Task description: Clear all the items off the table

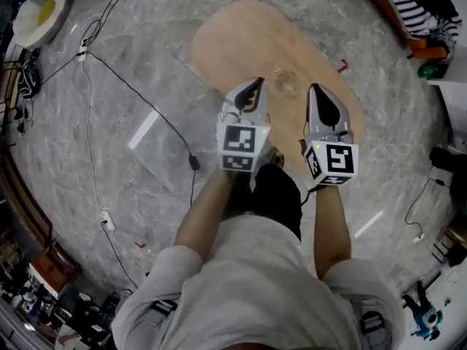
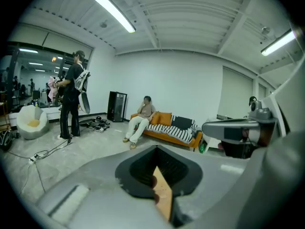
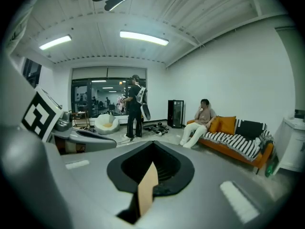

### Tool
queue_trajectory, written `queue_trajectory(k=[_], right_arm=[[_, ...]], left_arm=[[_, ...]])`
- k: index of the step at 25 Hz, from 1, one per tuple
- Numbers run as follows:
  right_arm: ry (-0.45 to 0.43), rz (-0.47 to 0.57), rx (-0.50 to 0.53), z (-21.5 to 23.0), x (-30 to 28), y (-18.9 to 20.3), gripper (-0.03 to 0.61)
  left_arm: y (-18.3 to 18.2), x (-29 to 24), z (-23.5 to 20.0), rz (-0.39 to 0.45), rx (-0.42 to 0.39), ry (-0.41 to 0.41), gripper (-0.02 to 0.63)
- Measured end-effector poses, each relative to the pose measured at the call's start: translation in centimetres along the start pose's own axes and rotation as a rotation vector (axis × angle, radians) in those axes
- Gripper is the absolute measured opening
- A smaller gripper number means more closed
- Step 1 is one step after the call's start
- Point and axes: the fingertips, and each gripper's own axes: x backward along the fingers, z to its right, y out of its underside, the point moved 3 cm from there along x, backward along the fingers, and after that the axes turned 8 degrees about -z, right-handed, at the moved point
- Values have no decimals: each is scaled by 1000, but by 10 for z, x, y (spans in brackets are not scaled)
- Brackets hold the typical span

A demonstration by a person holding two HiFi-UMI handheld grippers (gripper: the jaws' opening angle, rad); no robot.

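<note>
L gripper (image 1: 255, 87) and R gripper (image 1: 316, 93) both had jaws drawn together w/ nothing between them; only a thin sliver of tabletop showed thru the gap in each gripper view. They were held side by side over the near part of the wooden table (image 1: 241, 35), prob. a ready pose ahead of a reach. Just beyond, between the two tips, a clear glass-like item (image 1: 284, 83) sat on the table. It was the only thing on it, as far as I could tell. Jaws would need opening before any grab.
</note>
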Motion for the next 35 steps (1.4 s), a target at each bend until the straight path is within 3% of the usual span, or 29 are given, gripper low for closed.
queue_trajectory(k=[10, 14, 18, 28, 35], right_arm=[[-2, -171, -43, 25, -75, 101, 6], [-11, -260, -48, 31, -103, 146, 6], [-8, -365, -39, 47, -128, 186, 6], [-18, -593, 81, 83, -184, 253, 6], [-80, -701, 149, 100, -218, 285, 8]], left_arm=[[88, -76, -8, -156, 20, 112, 20], [122, -99, -10, -202, 68, 159, 20], [159, -129, -18, -298, 44, 154, 20], [205, -197, -24, -393, 96, 159, 20], [231, -236, -28, -467, 111, 173, 20]])
